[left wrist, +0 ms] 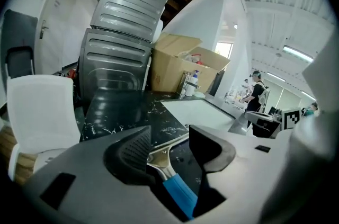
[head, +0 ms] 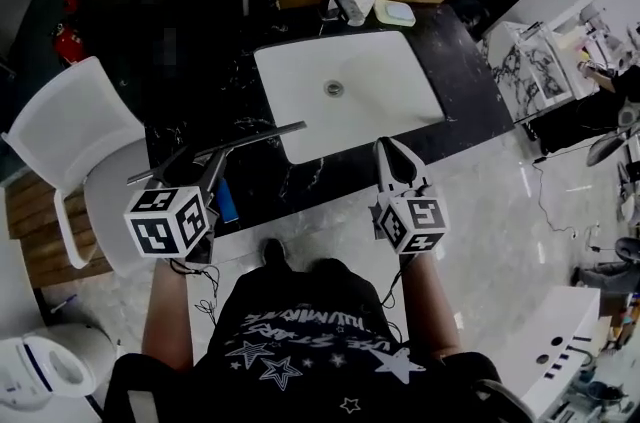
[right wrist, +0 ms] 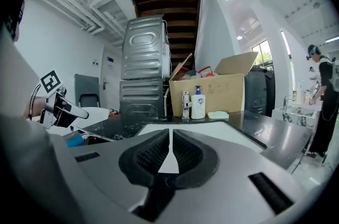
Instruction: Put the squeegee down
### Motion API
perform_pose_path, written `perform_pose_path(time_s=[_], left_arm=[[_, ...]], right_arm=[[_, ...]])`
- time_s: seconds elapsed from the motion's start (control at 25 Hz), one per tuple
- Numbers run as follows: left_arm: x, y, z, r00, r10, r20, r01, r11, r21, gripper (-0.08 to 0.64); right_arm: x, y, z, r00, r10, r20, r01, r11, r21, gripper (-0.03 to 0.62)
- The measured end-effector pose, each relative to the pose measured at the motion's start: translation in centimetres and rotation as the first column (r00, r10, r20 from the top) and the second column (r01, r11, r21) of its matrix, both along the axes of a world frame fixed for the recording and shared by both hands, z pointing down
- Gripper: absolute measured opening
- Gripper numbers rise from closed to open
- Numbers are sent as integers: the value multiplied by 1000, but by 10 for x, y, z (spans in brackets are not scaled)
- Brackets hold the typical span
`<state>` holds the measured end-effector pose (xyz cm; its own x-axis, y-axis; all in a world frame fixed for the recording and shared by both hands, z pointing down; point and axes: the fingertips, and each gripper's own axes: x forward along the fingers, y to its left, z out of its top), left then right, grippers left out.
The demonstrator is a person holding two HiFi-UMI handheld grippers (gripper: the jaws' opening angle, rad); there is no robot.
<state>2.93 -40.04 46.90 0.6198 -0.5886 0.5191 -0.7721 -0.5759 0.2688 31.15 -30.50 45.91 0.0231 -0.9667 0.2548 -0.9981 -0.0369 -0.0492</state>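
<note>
**We are putting the squeegee (head: 222, 147) down beside the sink (head: 272, 61).**

Head view: it is lying across the black countertop (head: 300, 183), with our left gripper (head: 200, 173) hovering over its blue handle (head: 228, 202). Left gripper view: the jaws are standing wide around the metal neck (left wrist: 159, 157), the right pad clear of it. We are judging it light and stiff, the metal slippery, the handle the best hold. Right gripper view: our right gripper (right wrist: 169, 149) is sitting closed and empty, and the pump bottle (right wrist: 197, 104) label is proving too small to read.
</note>
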Motion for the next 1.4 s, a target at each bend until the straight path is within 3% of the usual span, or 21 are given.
perform_pose_path(time_s=[0.24,0.6,0.92,1.2,1.4], left_arm=[[18,25,-1,999,39,5,-39,999,0,227],[37,99,-20,998,60,3,-60,998,33,170],[26,169,-29,999,34,25,-36,996,81,35],[24,248,-40,999,49,22,-51,995,89,25],[1,282,-42,998,55,9,-56,995,82,23]], right_arm=[[3,28,-4,1000,7,7,-7,1000,10,55],[9,113,-8,999,8,34,-8,1000,2,55],[-4,192,-13,999,15,28,-15,1000,23,55],[-17,273,-20,999,10,38,-11,999,42,55],[-45,309,-20,999,4,39,-6,999,37,55]])
